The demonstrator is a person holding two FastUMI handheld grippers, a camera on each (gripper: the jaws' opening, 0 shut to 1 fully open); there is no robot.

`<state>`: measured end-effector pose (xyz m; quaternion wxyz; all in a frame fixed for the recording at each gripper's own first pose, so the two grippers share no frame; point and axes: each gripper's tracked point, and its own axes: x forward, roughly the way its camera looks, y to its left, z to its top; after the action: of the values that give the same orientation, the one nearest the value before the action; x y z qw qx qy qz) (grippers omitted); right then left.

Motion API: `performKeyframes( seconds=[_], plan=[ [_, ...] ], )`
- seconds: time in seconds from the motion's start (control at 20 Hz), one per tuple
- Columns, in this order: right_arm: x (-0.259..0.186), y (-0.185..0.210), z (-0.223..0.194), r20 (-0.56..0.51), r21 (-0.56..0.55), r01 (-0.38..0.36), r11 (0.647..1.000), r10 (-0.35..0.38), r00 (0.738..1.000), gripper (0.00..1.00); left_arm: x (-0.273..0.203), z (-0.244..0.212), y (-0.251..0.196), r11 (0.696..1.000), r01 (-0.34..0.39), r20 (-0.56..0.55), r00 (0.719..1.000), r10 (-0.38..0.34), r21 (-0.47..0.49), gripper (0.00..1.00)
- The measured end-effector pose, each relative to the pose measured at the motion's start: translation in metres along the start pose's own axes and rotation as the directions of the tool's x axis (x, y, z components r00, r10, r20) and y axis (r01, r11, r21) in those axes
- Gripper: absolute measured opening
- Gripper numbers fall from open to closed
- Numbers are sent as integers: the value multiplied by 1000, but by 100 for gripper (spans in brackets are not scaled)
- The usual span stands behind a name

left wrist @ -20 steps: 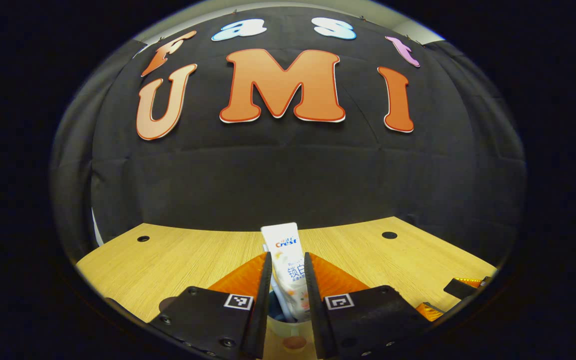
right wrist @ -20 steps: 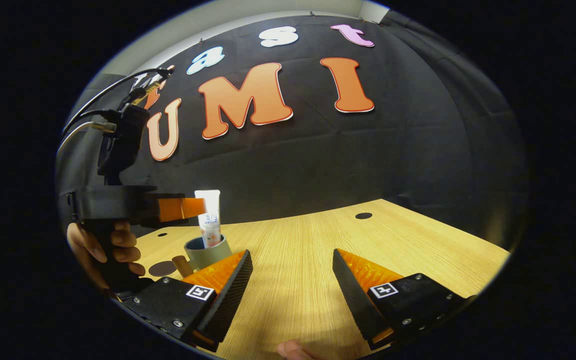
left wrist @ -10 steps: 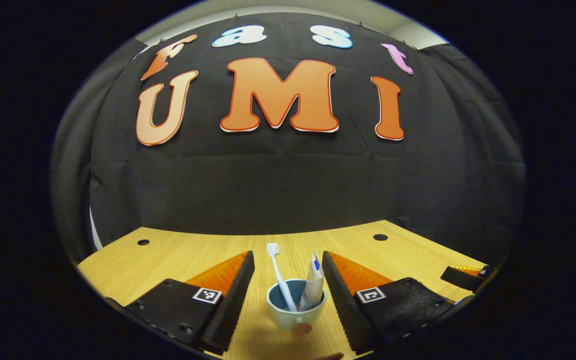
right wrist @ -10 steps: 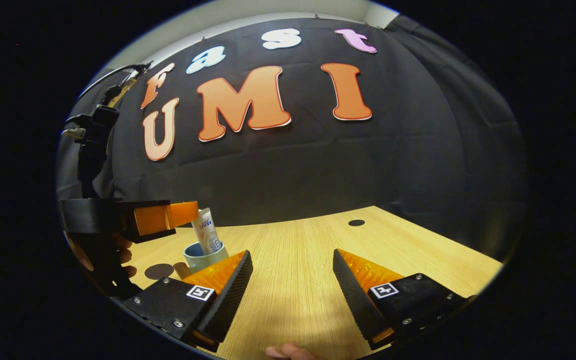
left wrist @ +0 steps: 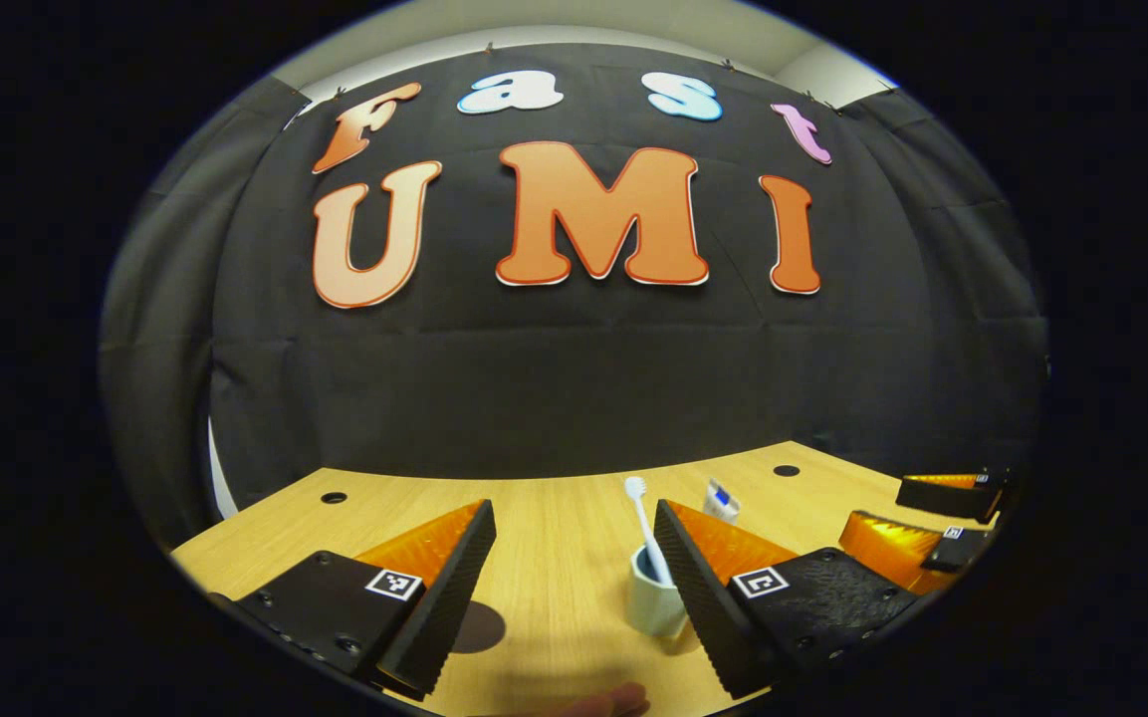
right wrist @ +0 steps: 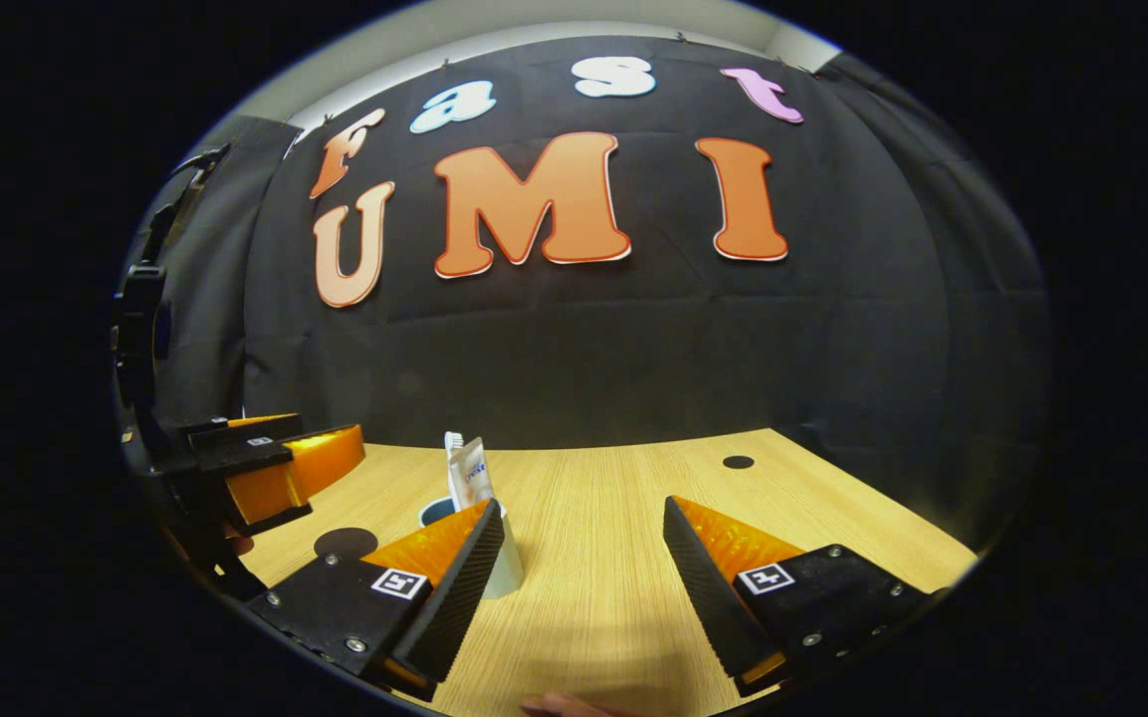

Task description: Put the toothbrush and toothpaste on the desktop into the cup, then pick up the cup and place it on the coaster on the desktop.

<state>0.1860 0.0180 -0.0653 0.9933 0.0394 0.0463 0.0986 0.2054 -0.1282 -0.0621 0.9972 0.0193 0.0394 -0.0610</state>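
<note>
left tool (left wrist: 574, 558) now off toothpaste (left wrist: 720, 500), cup (left wrist: 655, 604) half hidden

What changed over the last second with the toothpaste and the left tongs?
The left tongs let go of the toothpaste, opened and drew back; it now stands in the cup beside the toothbrush. The right tongs stayed open, and the cup is still off the coaster.

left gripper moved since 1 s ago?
Yes. It let go of the toothpaste and pulled back leftward from the cup. In the right gripper view the left gripper, once over the cup, now sits left of it, open.
</note>
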Motion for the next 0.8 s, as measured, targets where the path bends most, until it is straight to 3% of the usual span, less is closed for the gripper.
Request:
performKeyframes(
  seconds=[0.4,0.55,0.8],
  plan=[
    [17,72,-17,-197,-59,-96,994,83,977,98,-40,-9,71,998,-68,12,998,68,6,97],
    [24,81,-27,-288,-77,-63,995,38,957,98,-50,-16,85,997,-75,9,997,75,-2,97],
    [39,93,-57,-469,-105,-17,994,-34,883,98,-69,-28,106,993,-120,19,993,120,4,97]
  ],
)
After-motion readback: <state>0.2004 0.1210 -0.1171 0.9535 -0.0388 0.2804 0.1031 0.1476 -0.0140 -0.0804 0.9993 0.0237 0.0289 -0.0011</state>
